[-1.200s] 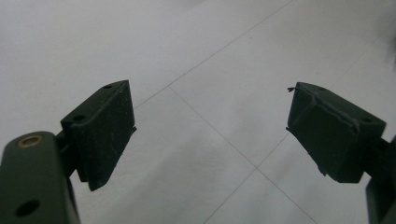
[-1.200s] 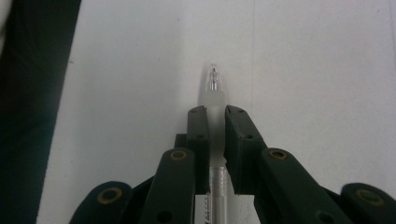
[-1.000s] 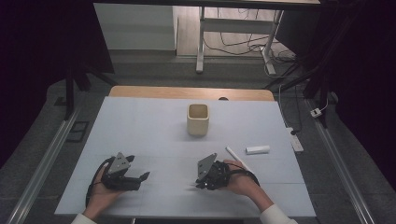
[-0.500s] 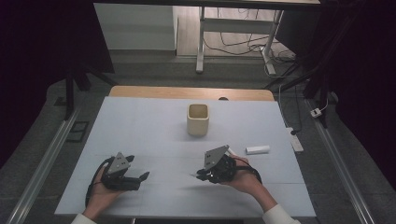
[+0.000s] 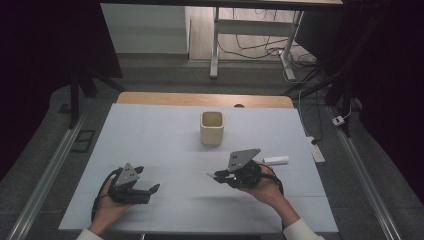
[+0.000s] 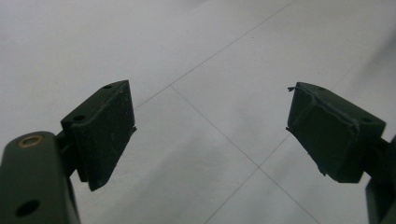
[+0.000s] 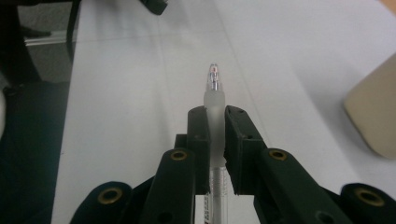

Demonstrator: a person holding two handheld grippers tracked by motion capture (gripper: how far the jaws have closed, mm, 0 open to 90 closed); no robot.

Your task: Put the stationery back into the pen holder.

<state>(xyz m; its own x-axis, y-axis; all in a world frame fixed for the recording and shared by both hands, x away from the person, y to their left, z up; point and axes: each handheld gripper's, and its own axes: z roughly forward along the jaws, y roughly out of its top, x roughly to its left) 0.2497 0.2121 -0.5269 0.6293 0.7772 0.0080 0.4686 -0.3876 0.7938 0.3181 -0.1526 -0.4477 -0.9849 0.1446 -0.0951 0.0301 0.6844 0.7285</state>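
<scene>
Above table | right gripper clamps pen, seemingly level | left gripper fingers apart

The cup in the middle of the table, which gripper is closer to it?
The right. The right gripper, shut on a pen, sits just below and slightly right of the beige cup. The left gripper rests open, farther off toward the table's near-left corner.

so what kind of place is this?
Likely a lab recording bench: a pale sheet-covered table between metal floor rails, loose cables behind, and just a beige square cup as a prop.
</scene>
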